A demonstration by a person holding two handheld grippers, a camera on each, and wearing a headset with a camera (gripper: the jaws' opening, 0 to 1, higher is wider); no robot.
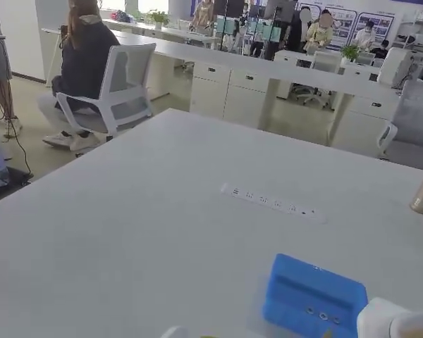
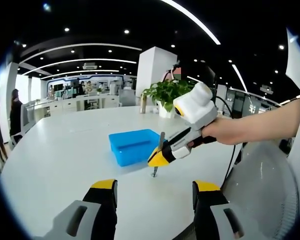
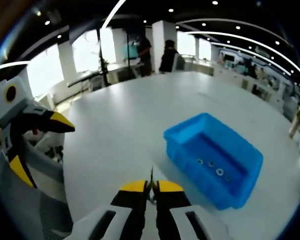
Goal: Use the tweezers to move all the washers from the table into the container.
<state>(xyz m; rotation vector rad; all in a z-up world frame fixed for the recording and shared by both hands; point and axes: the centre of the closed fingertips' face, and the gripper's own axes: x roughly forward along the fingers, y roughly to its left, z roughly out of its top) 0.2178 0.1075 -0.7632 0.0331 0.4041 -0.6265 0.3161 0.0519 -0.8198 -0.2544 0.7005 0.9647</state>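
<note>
On the left, the left gripper (image 2: 155, 202) hangs idle over the table (image 3: 115, 120), its jaws spread wide with nothing between them. It is well apart from the work and best kept there, out of the carrying path.

Right of it, the right gripper (image 3: 151, 188) is clenched on the tweezers (image 2: 155, 171). They point steeply down, and their tips are at or just above the tabletop, just beside the near corner of the container (image 2: 132, 156). Whether a washer sits between the tips is too small to tell. The step in hand looks like a pick beside the bin. To do it well:

- Hold the squeeze steady, so the tweezers neither twist in the jaws nor spring open.
- Lift straight up before moving sideways.
- Clear the blue wall with room to spare.

Furthest right, the container stands on the table with three washers (image 3: 220, 171) lying near the middle of its floor. The tips should come low over that floor. The squeeze should then ease only enough for the washer to fall, without letting the tweezers slip from the jaws.
</note>
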